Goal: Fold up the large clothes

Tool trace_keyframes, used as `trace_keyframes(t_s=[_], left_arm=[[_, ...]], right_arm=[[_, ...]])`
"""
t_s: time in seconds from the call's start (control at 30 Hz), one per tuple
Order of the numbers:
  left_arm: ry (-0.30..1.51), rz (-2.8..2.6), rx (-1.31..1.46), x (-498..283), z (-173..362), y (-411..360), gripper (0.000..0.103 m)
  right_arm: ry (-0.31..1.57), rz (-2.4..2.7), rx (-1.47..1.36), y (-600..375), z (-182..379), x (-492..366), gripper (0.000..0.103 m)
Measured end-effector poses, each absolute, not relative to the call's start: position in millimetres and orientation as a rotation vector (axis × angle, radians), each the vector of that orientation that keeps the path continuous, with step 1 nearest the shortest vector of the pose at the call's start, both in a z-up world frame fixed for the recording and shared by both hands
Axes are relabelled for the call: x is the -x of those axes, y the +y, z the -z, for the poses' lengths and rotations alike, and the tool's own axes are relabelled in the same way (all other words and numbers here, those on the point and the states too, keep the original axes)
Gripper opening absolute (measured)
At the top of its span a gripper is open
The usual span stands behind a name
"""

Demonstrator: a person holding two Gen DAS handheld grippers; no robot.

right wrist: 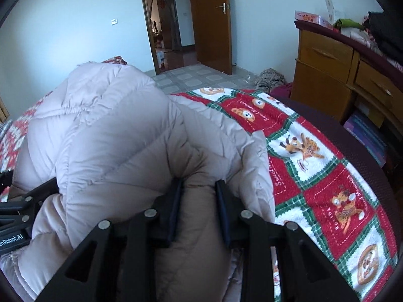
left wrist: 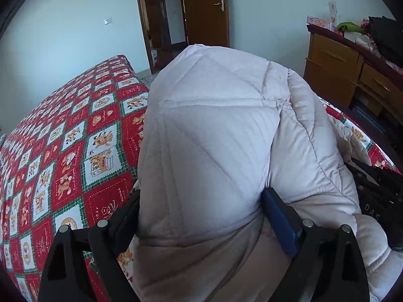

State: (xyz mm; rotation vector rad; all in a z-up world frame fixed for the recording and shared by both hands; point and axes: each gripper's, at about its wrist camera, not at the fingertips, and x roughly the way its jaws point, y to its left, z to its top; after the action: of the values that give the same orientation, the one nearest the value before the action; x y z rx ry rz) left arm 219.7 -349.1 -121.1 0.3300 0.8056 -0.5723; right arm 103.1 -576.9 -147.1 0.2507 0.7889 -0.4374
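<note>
A pale pink quilted puffer jacket [left wrist: 214, 130] is bunched up over the bed and fills the middle of the left wrist view. It also fills the left and middle of the right wrist view [right wrist: 105, 130]. My left gripper [left wrist: 201, 209] has its fingers wide apart around a thick fold of the jacket. My right gripper [right wrist: 199, 206] is shut on a thick fold of the jacket's hem. The right gripper's body [left wrist: 377, 191] shows at the right edge of the left wrist view. The left gripper's body [right wrist: 15, 216] shows at the left edge of the right wrist view.
The bed carries a red, white and green patchwork cover [left wrist: 63, 146] with animal prints, also in the right wrist view [right wrist: 327, 176]. A wooden dresser [right wrist: 332, 75] with clutter stands at the right. An open door [right wrist: 211, 22] and tiled floor [right wrist: 196, 78] lie beyond.
</note>
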Motion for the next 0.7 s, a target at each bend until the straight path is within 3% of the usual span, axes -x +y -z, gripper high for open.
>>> trace_keyframes(t_s=[0.5, 0.7], left_arm=[[0.952, 0.602, -0.269, -228, 101, -327, 0.100], [0.811, 0.549, -0.276, -264, 63, -352, 0.100]], right_arm=[[0.936, 0.454, -0.038, -549, 134, -109, 0.032], [0.943, 0.426, -0.088, -557, 137, -110, 0.032]])
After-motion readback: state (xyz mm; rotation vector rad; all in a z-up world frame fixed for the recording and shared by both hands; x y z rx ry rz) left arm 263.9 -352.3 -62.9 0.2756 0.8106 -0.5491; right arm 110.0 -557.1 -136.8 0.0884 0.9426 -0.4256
